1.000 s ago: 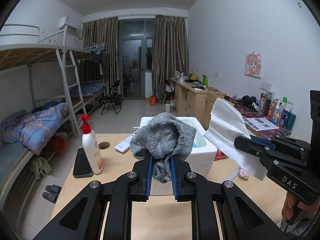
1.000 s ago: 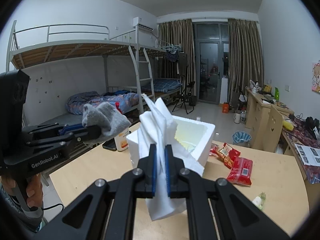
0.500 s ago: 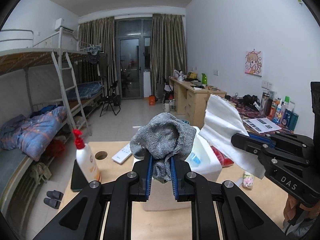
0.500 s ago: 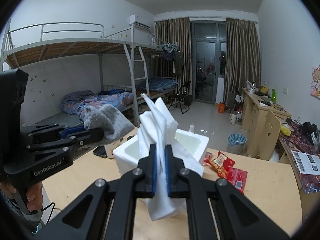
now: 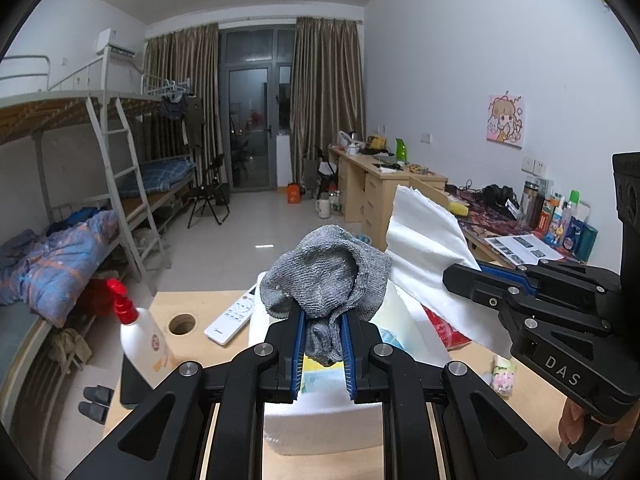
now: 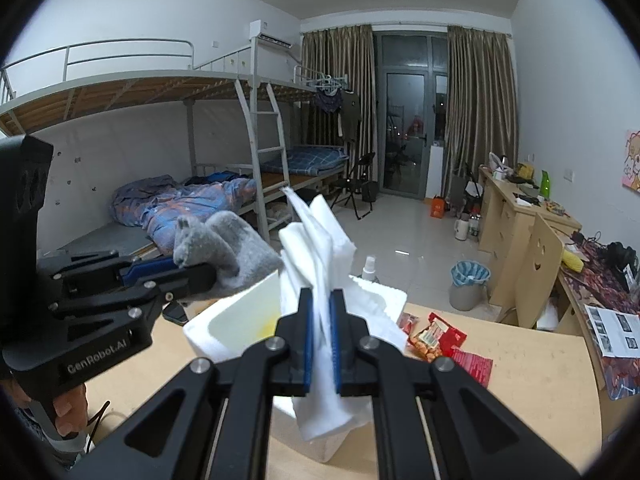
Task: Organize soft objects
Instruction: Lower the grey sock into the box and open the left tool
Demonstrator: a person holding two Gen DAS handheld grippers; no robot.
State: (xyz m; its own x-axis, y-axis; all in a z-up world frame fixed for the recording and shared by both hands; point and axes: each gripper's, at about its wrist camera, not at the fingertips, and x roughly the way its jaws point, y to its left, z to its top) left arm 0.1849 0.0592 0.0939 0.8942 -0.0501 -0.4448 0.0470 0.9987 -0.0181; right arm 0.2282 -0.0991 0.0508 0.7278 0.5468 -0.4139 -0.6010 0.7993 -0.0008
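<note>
My left gripper (image 5: 322, 340) is shut on a grey knitted sock (image 5: 326, 280) and holds it above the near side of a white foam box (image 5: 320, 420). My right gripper (image 6: 320, 332) is shut on a white cloth (image 6: 320, 248) and holds it over the same box (image 6: 224, 328). In the left wrist view the white cloth (image 5: 424, 268) hangs from the right gripper (image 5: 464, 280) just right of the sock. In the right wrist view the sock (image 6: 228, 252) sits in the left gripper (image 6: 192, 272) at the left.
On the wooden table (image 5: 532, 408) stand a red-capped lotion bottle (image 5: 142, 340), a black phone (image 5: 130, 384), a white remote (image 5: 236, 316) and a cable hole (image 5: 182, 323). Red snack packets (image 6: 440, 340) lie right of the box. A bunk bed (image 6: 180, 200) and desks (image 6: 520, 220) lie beyond.
Both grippers have moved forward, closer over the foam box, each still holding its soft item. The box now lies right under the fingers.
</note>
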